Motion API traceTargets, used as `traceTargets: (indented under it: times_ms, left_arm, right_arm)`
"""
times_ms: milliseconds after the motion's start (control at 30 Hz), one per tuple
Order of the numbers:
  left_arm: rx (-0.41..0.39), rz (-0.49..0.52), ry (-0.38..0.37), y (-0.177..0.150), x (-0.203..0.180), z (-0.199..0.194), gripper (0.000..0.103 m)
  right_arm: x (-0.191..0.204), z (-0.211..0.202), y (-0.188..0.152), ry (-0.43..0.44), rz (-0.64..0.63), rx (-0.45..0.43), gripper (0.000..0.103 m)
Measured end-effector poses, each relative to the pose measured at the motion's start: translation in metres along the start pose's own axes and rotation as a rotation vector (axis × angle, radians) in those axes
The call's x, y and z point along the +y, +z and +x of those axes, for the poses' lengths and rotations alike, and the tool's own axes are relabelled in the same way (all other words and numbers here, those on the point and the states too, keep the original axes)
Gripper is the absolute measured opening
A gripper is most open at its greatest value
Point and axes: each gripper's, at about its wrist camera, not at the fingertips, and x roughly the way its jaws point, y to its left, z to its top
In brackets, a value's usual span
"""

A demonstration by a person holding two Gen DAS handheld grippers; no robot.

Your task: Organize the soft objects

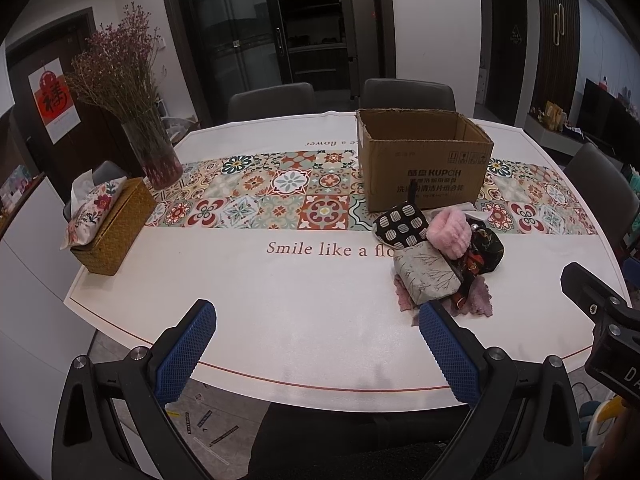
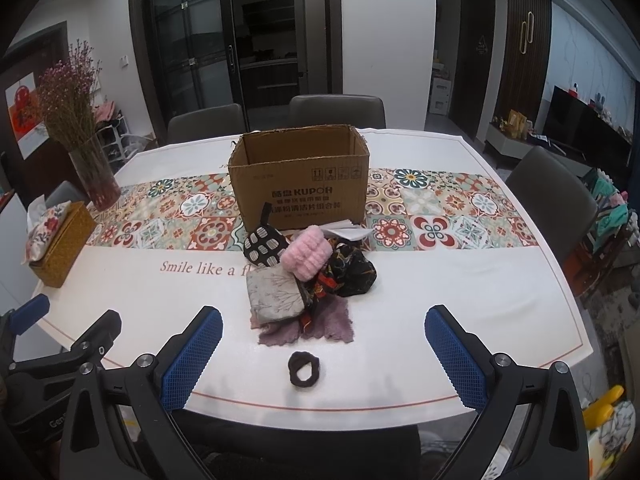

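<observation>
Nothing is being gripped: the left gripper (image 1: pixel 316 354) and right gripper (image 2: pixel 324 354) are being held wide open over the near tabletop (image 2: pixel 460 292). The soft pile (image 2: pixel 308 276) is lying just before the open cardboard box (image 2: pixel 300 184), with a dark hair tie (image 2: pixel 303 368) nearest. Judged next: a reach for the tie.

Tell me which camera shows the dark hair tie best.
The right wrist view: the hair tie lies alone on the table, in front of the purple cloth, whole and unblocked. The left wrist view does not show it; that gripper's finger covers that area.
</observation>
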Motion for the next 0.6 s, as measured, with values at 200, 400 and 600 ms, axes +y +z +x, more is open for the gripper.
traceTargets:
  times_ms: [200,400,600]
  left_arm:
    - [-0.004,0.0,-0.002,-0.001,0.0,0.0003,0.103]
    - [-0.006,-0.001,-0.003,-0.0008,-0.0003,0.0001,0.103]
    - [-0.004,-0.001,-0.006,-0.0004,-0.0004,-0.0011,0.103]
  right_arm:
    - [0.0002,0.0001,0.0001,0.0,-0.001,0.0,0.102]
    - [0.0006,0.0008,0.0,-0.001,-0.001,0.002,0.102]
    - [0.0003,0.0015,0.0002,-0.001,-0.001,-0.002,0.102]
